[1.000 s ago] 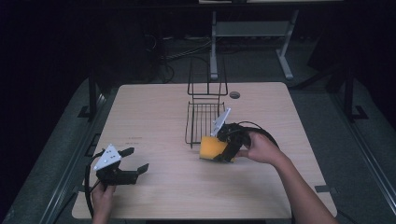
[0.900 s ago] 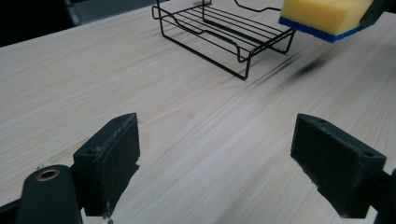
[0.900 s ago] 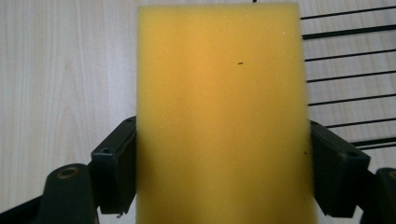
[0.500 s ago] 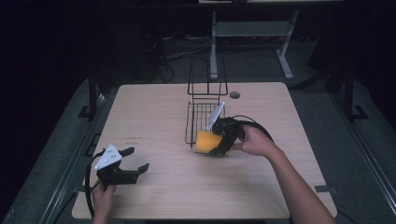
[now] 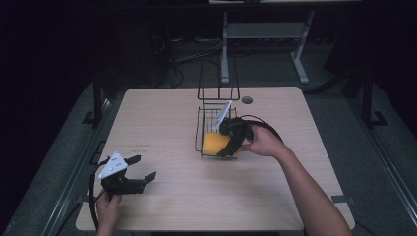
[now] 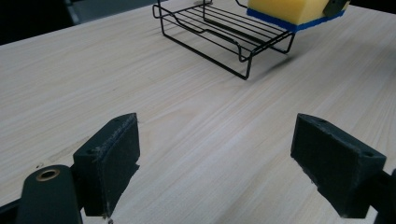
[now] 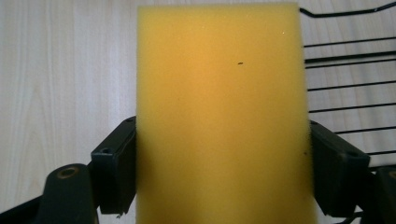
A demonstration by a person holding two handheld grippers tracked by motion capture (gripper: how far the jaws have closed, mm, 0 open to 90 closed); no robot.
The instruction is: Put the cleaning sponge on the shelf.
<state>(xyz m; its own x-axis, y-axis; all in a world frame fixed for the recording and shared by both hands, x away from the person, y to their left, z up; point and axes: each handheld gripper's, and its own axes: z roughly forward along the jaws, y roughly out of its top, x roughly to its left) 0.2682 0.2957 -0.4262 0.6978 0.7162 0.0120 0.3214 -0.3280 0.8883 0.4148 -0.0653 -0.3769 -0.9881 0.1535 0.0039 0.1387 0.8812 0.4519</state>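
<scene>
A yellow sponge (image 5: 216,142) with a blue underside is held over the near end of a black wire rack (image 5: 204,123) in the middle of the table. My right gripper (image 5: 225,142) is shut on the sponge; in the right gripper view the sponge (image 7: 219,112) sits squeezed between both jaws, with the rack's wires (image 7: 345,84) to the right. My left gripper (image 5: 140,167) rests open near the table's front left corner. From the left gripper view, its pads (image 6: 109,163) stand wide apart over bare wood, and the rack (image 6: 224,32) and sponge (image 6: 292,9) lie farther off.
The wooden table (image 5: 162,128) has a small round hole (image 5: 247,100) near its far edge. The rack has a tall upright wire back (image 5: 219,81) at its far end. A metal stand (image 5: 265,34) is on the floor beyond the table.
My right gripper has carried the sponge leftward and toward the rack, from beside the rack's right edge to over its near end. The left gripper has stayed put.
</scene>
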